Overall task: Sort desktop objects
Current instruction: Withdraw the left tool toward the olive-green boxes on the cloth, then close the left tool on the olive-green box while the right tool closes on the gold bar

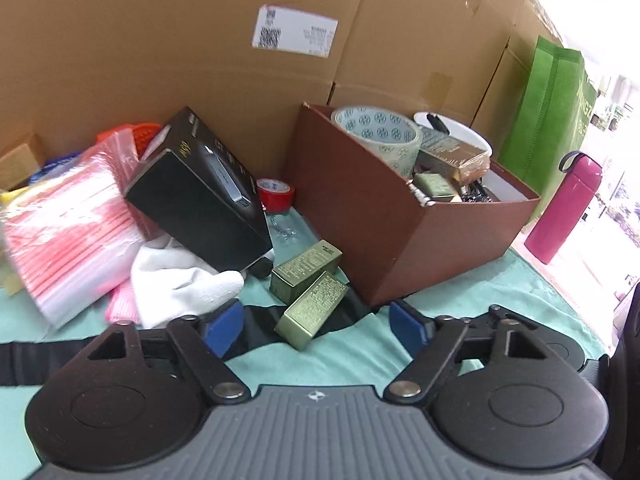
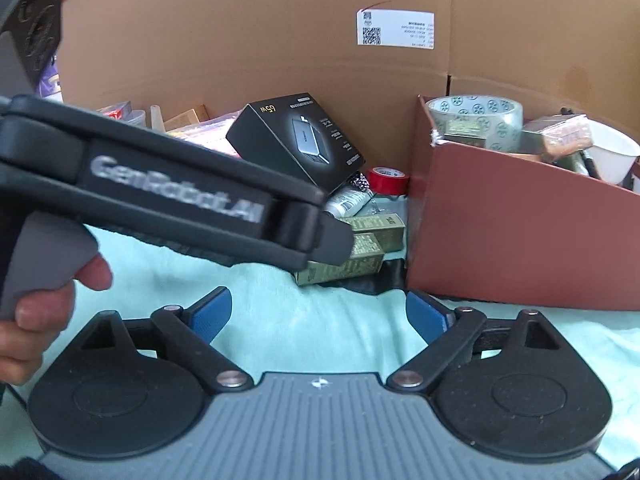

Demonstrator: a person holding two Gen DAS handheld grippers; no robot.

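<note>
Two small gold-green boxes lie on the mint cloth beside a brown open box. My left gripper is open, and the nearer gold-green box lies just ahead between its blue pads, untouched. My right gripper is open over bare cloth, with nothing between its fingers. In the right wrist view the left gripper's black body crosses from the left, held by a hand, and partly hides the gold-green boxes. The brown box holds a patterned tape roll and small packets.
A black charger box leans on a pack of zip bags and a white cloth. A red tape roll sits behind. A pink bottle and green bag stand right. Cardboard cartons wall the back.
</note>
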